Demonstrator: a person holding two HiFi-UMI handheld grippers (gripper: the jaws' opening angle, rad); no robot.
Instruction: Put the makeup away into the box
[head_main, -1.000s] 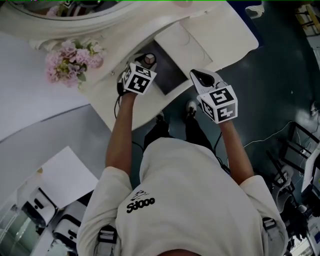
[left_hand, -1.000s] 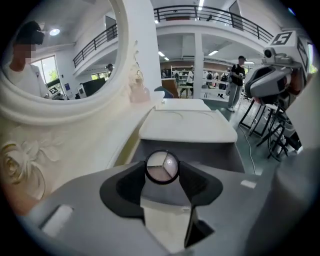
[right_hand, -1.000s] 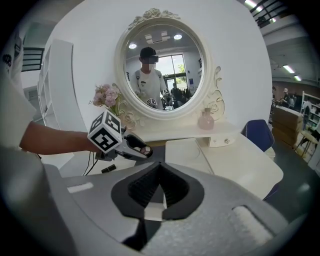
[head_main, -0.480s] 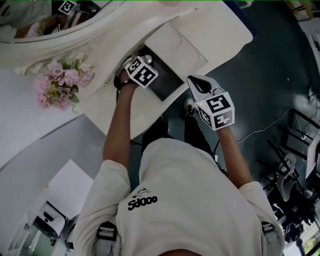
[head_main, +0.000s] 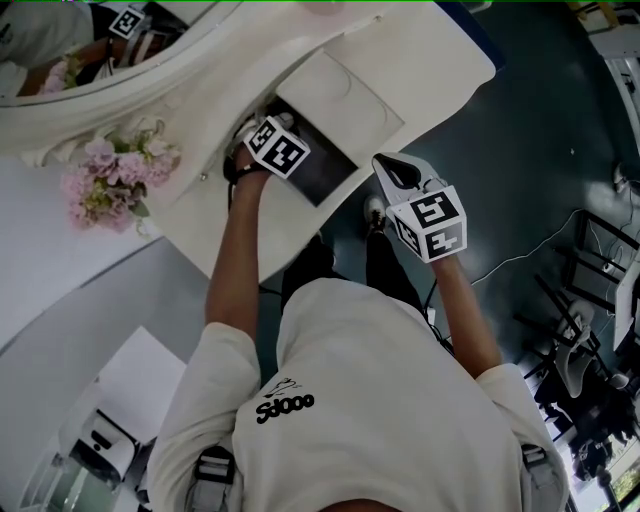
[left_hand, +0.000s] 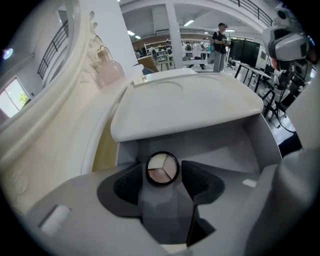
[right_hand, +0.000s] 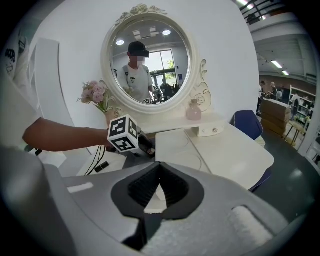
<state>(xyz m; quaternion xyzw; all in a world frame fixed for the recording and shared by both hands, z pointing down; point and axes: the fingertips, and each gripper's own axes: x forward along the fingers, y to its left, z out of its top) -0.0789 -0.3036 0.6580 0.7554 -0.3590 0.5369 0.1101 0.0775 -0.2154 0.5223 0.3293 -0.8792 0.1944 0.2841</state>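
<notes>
A white vanity surface (head_main: 440, 70) filled the upper half of the head view, with a round mirror (right_hand: 150, 60) behind it and pink flowers (head_main: 110, 180) at the left. Set into the surface was the box (left_hand: 225, 150), a grey compartment with its lid (left_hand: 185, 107) tipped up at the back.

The left tool (left_hand: 162, 176) reached down into the box, jaws opening, with the round eyeshadow compact (left_hand: 162, 168) between the pads. It lay face up on the box floor, its pans uncovered. Both pads sat so close to its rim that contact was hard to rule out.

The right tool (right_hand: 159, 170) hung off the surface's near edge, in the lower right of the head view, jaws together on nothing.

The likely risk was in pulling out. If the left tool lifted before the pads were clear, a pad could catch the rim and drag or flip the compact, or scrape the bare powder. A careless rise might also knock the raised lid, which nothing held, and bring it down on the tool.
</notes>
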